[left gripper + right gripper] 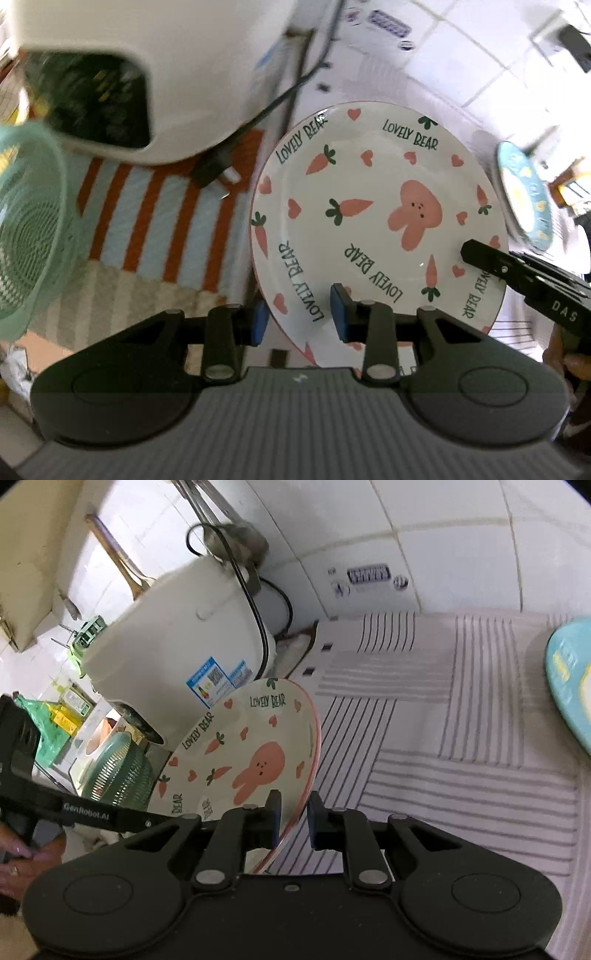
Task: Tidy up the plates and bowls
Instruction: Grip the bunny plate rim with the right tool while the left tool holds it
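Carrot-and-rabbit plate (376,221) is tilted up off the tabletop (461,738), gripped at two spots on its rim: left hand-held gripper (299,319) is closed to a narrow gap on the near edge, right hand-held gripper (293,819) is pinched on the rim edge-on. Step in hand, as I read it: carrying the plate toward a stack or rack. The next move calls for both grips to travel together and keep the plate from twisting between them. Ahead-left of the left gripper is a white rice cooker (166,74) with its black cord (295,81), close to the plate's far rim and the likeliest snag. A green mesh basket (26,229) sits far left. A blue plate (572,679) lies well to the right on the striped cloth.
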`<action>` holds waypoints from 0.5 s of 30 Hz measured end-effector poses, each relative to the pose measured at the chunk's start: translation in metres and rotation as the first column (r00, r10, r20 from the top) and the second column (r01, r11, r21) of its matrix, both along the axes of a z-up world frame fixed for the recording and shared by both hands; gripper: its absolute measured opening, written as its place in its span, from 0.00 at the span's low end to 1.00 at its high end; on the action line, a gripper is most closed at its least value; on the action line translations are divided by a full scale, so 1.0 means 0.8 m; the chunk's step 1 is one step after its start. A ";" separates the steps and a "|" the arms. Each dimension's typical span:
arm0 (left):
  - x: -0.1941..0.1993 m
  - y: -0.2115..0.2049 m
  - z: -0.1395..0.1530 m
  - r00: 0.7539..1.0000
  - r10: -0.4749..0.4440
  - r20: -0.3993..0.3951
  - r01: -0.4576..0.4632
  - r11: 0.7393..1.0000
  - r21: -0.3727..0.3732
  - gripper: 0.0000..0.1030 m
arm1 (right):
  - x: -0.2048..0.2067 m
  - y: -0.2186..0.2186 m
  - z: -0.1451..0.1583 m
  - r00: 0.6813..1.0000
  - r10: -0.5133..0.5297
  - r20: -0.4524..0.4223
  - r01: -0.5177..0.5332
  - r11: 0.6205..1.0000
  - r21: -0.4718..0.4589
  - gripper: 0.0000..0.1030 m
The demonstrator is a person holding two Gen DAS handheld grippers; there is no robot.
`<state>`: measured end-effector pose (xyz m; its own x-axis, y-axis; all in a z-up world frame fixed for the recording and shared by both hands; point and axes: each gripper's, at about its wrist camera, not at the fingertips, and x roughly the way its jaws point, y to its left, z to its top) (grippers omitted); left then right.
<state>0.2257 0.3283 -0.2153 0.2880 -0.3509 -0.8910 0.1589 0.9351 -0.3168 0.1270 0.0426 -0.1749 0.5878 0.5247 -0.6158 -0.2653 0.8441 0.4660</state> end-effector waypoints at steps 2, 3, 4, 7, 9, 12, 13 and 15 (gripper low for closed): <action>0.002 -0.016 0.012 1.000 -0.025 0.017 0.025 1.000 -0.005 0.32 | -0.008 -0.010 0.011 1.000 -0.023 0.018 0.023 1.000 -0.006 0.19; 0.003 -0.024 0.018 0.999 -0.041 0.027 0.041 0.999 -0.007 0.32 | -0.012 -0.016 0.016 0.999 -0.037 0.026 0.038 0.999 -0.006 0.19; 0.003 -0.034 0.026 0.997 -0.061 0.039 0.061 0.998 -0.009 0.32 | -0.017 -0.023 0.022 0.998 -0.053 0.035 0.053 0.999 -0.007 0.19; 0.004 -0.060 0.046 0.992 -0.111 0.055 0.113 0.993 -0.018 0.32 | -0.029 -0.047 0.042 0.994 -0.095 0.057 0.097 0.995 -0.017 0.19; 0.006 -0.082 0.058 0.987 -0.147 0.058 0.149 0.988 -0.028 0.32 | -0.037 -0.064 0.055 0.989 -0.130 0.067 0.131 0.991 -0.014 0.19; 0.010 -0.119 0.073 0.978 -0.193 0.073 0.196 0.980 -0.031 0.32 | -0.048 -0.094 0.071 0.982 -0.171 0.083 0.172 0.985 -0.016 0.19; 0.011 -0.133 0.078 0.974 -0.209 0.083 0.212 0.977 -0.031 0.32 | -0.051 -0.103 0.076 0.979 -0.182 0.089 0.185 0.983 -0.021 0.19; 0.017 -0.164 0.084 0.970 -0.227 0.088 0.230 0.973 -0.031 0.32 | -0.055 -0.125 0.084 0.973 -0.203 0.106 0.207 0.978 -0.030 0.19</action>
<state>0.2391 0.1974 -0.1484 0.2689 -0.4513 -0.8509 0.3943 0.8576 -0.3303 0.0829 -0.0573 -0.1075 0.7410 0.3622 -0.5654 -0.1290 0.9031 0.4095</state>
